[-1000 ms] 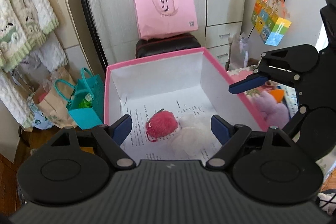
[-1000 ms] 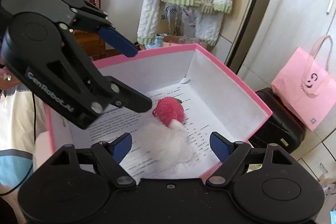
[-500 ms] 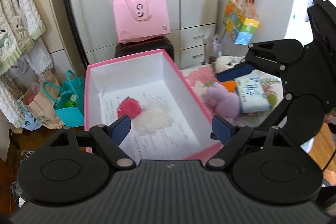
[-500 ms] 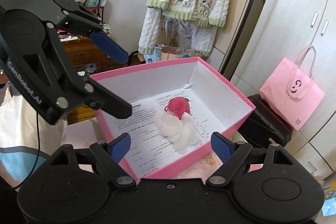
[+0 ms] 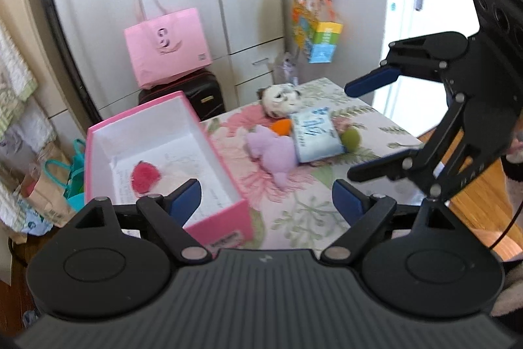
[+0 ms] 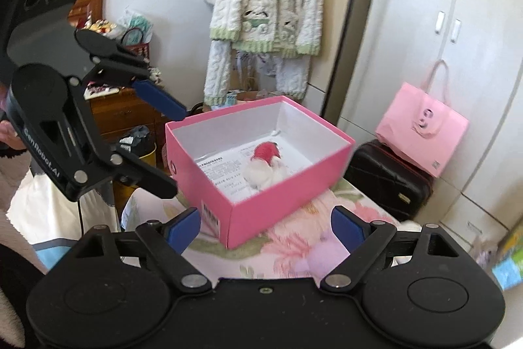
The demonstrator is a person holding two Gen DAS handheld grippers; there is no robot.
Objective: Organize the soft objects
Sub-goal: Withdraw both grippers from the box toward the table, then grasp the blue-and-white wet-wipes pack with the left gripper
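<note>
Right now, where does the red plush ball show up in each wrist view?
Left wrist: red plush ball lower left, inside the pink box.
Right wrist: ball centre, on the box floor, touching the white fluffy toy.
Shared landmark: pink tote bag.

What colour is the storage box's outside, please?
Pink outside, white inside; the box shows best in the right wrist view.

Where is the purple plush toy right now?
In the left wrist view, the purple plush toy lies on the floral tablecloth, outside the pink box and to its right, touching the blue tissue pack beside the orange toy.
</note>
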